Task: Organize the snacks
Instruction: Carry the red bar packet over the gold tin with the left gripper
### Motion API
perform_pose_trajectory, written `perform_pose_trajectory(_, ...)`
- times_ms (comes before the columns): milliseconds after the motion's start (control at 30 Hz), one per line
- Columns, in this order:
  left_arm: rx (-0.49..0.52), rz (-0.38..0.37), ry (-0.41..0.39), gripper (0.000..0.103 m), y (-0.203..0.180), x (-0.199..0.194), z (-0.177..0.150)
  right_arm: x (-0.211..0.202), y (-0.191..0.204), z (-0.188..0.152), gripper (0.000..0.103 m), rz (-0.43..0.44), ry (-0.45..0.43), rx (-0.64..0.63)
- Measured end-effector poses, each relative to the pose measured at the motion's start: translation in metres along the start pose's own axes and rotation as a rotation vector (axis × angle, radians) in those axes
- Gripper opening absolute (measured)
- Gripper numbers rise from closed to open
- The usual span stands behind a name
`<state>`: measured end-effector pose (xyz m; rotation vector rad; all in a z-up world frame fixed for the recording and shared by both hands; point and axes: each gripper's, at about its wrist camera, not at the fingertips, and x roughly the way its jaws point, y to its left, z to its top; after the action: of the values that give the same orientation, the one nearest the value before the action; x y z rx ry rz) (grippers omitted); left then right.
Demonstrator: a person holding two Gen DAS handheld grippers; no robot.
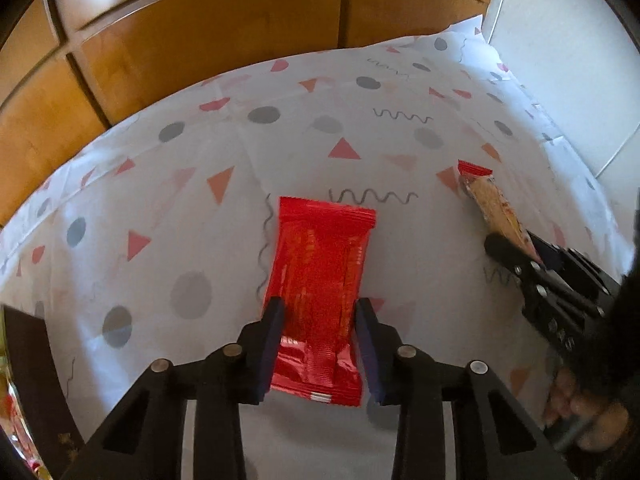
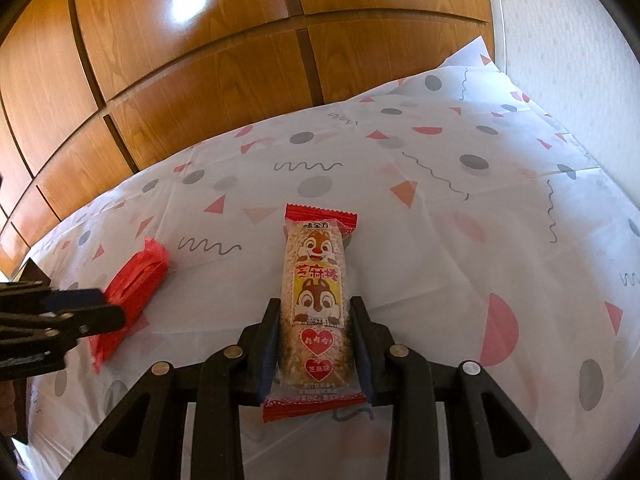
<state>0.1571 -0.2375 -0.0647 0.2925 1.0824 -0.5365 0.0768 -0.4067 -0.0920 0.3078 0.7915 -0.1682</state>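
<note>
A shiny red snack packet (image 1: pixel 320 256) lies lengthwise between the blue pads of my left gripper (image 1: pixel 318 308), which is shut on its sides. The right wrist view shows the same red packet (image 2: pixel 136 280) pinched and slightly crumpled in the left gripper (image 2: pixel 108 304), low over the cloth. My right gripper (image 2: pixel 316 304) is shut on a clear-wrapped sesame bar (image 2: pixel 316 264) with a cartoon squirrel label and red ends. In the left wrist view that bar (image 1: pixel 492 204) sticks out of the right gripper (image 1: pixel 516 252) at the right.
A white tablecloth (image 1: pixel 200 160) with grey dots, pink triangles and squiggles covers the table. Wooden cabinet doors (image 2: pixel 200 100) stand behind it and a pale wall (image 2: pixel 560 60) at the right. A dark object (image 1: pixel 28 360) sits at the left edge. A hand (image 1: pixel 580 408) holds the right gripper.
</note>
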Motion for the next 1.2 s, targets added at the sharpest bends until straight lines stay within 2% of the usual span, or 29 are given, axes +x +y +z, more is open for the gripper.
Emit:
perform_pose_trajectory(67,0.007,-0.024,-0.006,0.037,0.004,-0.004,-0.005,0.000,0.000,0.000,0.034,-0.002,0.001,-0.002)
perform_pose_trajectory(133,0.021,-0.034,-0.005,0.049,0.005,-0.007,-0.007,0.000,0.000,0.000,0.034,-0.004,0.001,-0.003)
perform_pose_trajectory(200,0.030,-0.028,-0.017,0.055,0.005,-0.010,-0.007,0.001,0.001,0.000,0.034,-0.007,0.002,-0.006)
perform_pose_trajectory(467,0.095,-0.039,-0.014,0.066,0.006,-0.005,0.005,0.001,0.004,-0.001,0.033,-0.021,0.003,-0.016)
perform_pose_trajectory(700,0.126,-0.033,0.011,0.065,-0.007,0.020,0.014,0.001,0.004,0.000,0.034,-0.023,0.003,-0.016)
perform_pose_trajectory(767,0.118,-0.031,0.027,0.062,-0.006,0.028,0.013,0.001,0.004,-0.001,0.034,-0.024,0.003,-0.016)
perform_pose_trajectory(800,0.106,-0.035,0.012,0.057,-0.005,0.027,0.011,0.001,0.004,-0.001,0.034,-0.025,0.004,-0.016)
perform_pose_trajectory(833,0.102,-0.031,-0.003,0.045,-0.004,0.025,0.009,0.001,0.005,-0.001,0.034,-0.026,0.003,-0.017)
perform_pose_trajectory(900,0.092,-0.028,-0.014,0.040,-0.003,0.021,0.003,0.001,0.005,-0.001,0.034,-0.029,0.002,-0.019)
perform_pose_trajectory(1067,0.026,-0.001,-0.046,0.039,0.005,0.001,-0.032,0.001,0.005,-0.001,0.034,-0.030,0.003,-0.021)
perform_pose_trajectory(1200,-0.019,0.084,-0.095,0.041,0.010,-0.023,-0.080,0.002,0.005,-0.001,0.034,-0.030,0.005,-0.021)
